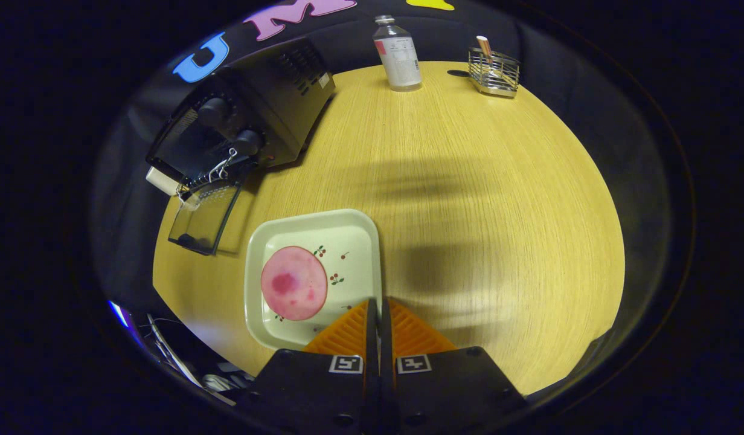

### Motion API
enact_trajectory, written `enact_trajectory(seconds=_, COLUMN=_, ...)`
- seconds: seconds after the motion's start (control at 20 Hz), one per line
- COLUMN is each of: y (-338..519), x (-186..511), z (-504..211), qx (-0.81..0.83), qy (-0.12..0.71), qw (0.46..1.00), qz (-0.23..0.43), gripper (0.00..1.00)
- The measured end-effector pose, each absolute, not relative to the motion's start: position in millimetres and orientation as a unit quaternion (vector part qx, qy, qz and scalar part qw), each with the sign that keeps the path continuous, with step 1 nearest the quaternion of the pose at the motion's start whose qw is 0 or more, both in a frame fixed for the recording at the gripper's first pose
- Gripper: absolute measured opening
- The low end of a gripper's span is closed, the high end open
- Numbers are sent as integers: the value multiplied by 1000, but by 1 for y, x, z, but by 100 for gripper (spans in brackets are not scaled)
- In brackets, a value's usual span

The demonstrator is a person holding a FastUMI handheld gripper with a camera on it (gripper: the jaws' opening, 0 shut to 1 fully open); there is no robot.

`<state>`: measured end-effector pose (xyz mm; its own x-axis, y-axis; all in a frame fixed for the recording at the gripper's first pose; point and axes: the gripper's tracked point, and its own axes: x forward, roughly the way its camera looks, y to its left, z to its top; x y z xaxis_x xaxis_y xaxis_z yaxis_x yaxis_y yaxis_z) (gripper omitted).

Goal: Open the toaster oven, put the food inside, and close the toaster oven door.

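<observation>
Black toaster oven [251,115] w/ glass door [203,220] already dropped open, so food step is in hand: gripper [378,314] clenched empty above square cream plate [348,229]; fingers to be parted & lowered onto round pink meat slice [293,283]

claw [378,305] covers the plate [287,232] near corner.

Toaster oven [251,121] — black, boxy, two round knobs on its front, standing at the far left of the wooden table; its glass door [203,220] hangs open, swung down toward the table. Food [294,283] — a flat round pink slice with a darker blotch, lying on a square cream plate [348,232] with small cherry prints, near the open door.
</observation>
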<state>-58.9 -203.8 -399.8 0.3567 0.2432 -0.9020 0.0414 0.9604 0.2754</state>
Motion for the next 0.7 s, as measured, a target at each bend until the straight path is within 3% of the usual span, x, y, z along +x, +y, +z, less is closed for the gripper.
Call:
enact_trajectory(seconds=0.25, y=-187, x=-72, z=-389, qx=273, qy=561, qw=780, qz=58, gripper=6)
enact_trajectory(seconds=0.7, y=-189, x=-74, z=-343, qx=350, qy=524, qw=774, qz=62, gripper=6)
